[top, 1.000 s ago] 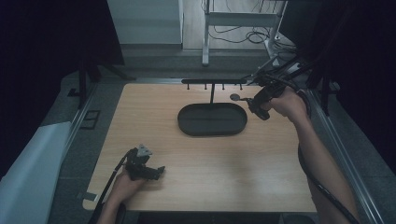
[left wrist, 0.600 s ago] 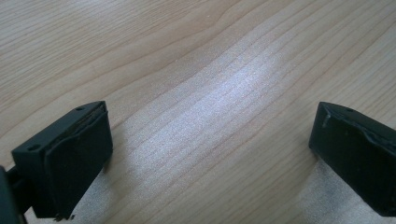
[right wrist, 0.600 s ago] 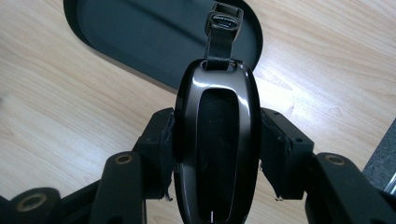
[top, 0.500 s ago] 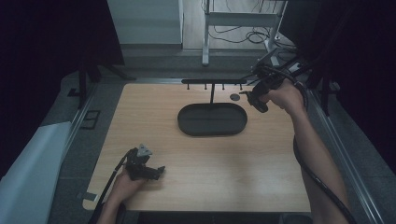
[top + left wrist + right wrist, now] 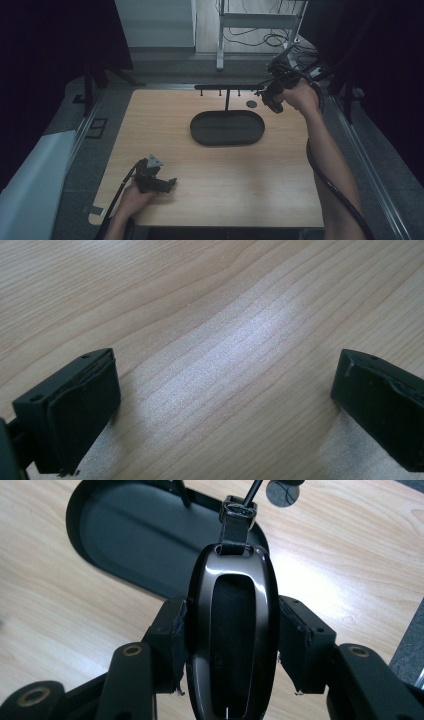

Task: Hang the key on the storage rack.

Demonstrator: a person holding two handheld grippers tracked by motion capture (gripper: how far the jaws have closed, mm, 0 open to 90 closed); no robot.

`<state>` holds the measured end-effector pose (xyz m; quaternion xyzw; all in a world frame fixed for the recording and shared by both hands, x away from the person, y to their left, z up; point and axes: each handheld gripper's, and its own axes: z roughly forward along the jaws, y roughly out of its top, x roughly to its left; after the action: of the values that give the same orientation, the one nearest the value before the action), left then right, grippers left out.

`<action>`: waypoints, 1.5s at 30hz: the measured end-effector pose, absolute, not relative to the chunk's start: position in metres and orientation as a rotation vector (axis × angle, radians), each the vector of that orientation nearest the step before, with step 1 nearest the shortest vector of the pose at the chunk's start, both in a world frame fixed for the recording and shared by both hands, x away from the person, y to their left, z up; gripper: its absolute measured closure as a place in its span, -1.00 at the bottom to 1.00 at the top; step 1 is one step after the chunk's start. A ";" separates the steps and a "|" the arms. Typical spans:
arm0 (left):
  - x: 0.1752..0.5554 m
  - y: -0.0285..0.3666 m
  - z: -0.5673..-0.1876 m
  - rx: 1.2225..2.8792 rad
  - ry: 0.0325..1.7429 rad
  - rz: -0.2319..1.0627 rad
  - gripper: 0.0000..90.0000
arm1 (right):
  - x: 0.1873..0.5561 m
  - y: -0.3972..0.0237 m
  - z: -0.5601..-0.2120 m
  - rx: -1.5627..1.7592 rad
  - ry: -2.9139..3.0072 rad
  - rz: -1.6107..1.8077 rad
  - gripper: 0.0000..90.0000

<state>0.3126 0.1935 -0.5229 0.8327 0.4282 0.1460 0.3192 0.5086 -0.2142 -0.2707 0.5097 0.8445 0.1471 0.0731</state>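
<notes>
Right gripper view: we see our right gripper [image 5: 232, 645] clamped on a glossy dark key fob [image 5: 232, 630], pads pressing its two long edges, a short strap and buckle at its far end. It hangs above the black oval tray [image 5: 125, 535], toward the tray's right end, near the hook rack [image 5: 225, 90] behind it. We judge the fob light, rigid and slippery; gripping mid-body seems safest. Well before the tray, our left gripper [image 5: 225, 405] rests open on the wooden table [image 5: 210, 315].
</notes>
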 end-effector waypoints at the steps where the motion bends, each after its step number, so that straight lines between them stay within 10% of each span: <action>1: 0.313 0.193 -0.523 2.190 1.126 0.384 -1.00 | 0.510 -0.214 -0.271 1.536 2.531 0.447 0.09; 45: 0.313 0.193 -0.523 2.183 1.125 0.388 -1.00 | 0.535 -0.226 -0.358 1.617 2.380 0.359 0.08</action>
<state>0.3127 0.1933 -0.5233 0.8314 0.4285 0.1479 0.3215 0.5345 -0.2256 -0.3580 0.5536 0.8148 0.1228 0.1206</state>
